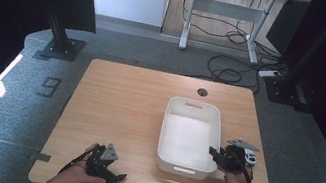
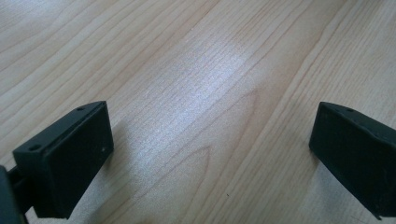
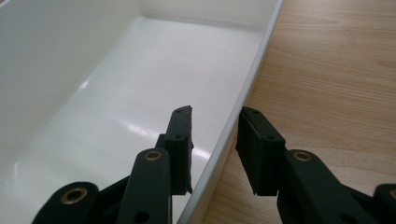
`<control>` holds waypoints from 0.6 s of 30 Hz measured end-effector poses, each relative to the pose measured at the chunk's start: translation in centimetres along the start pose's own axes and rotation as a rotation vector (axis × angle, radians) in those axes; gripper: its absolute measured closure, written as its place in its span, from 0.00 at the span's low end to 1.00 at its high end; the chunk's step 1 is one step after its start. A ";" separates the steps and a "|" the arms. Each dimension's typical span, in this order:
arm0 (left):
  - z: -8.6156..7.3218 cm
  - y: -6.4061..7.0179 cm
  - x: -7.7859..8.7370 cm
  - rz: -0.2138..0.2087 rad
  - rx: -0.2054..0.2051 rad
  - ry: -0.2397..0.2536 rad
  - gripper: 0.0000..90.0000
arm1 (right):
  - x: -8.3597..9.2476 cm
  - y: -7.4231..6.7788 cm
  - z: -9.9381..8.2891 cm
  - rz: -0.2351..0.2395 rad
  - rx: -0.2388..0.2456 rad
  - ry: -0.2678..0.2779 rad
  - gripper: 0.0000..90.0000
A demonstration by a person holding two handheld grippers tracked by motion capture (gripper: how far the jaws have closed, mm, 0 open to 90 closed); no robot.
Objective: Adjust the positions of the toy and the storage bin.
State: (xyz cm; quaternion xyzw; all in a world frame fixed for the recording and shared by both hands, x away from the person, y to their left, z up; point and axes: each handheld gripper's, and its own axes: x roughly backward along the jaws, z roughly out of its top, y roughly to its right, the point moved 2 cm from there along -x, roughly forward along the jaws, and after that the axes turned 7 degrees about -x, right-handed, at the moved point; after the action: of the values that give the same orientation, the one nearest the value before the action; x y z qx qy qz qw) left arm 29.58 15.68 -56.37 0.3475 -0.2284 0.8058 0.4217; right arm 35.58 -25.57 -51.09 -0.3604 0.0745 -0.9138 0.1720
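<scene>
So far the right claw (image 3: 215, 149) is clamped on the right rim of the empty white tub (image 1: 170, 138) near the table's right edge, moving it yet to come, while the left claw (image 2: 210, 149) idles open at the near edge.

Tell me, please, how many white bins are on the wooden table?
1. The white bin sits on the right half of the table. It is empty, and the right gripper has its jaws astride the bin's right wall near the front corner.

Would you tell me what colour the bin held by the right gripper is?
The bin is plain white, clearest in the high view.
</scene>
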 end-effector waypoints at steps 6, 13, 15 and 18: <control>0.0 0.0 0.0 0.000 0.000 0.000 0.00 | -0.3 -0.4 0.1 0.001 0.004 -0.001 0.73; 0.0 0.0 0.0 0.000 0.000 0.000 0.00 | -0.7 -0.9 0.3 0.001 0.003 -0.001 0.73; 0.0 0.0 0.0 0.001 0.000 0.000 0.00 | -0.7 -1.0 0.3 0.002 0.001 0.000 0.73; 0.0 0.0 0.0 0.000 0.000 0.000 0.00 | -0.9 -1.2 0.4 0.002 0.004 0.000 0.73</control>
State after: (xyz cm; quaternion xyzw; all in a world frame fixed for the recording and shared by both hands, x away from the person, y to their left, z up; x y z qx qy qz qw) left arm 29.58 15.68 -56.37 0.3474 -0.2283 0.8059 0.4216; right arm 36.12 -24.10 -51.09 -0.3601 0.0732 -0.9137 0.1735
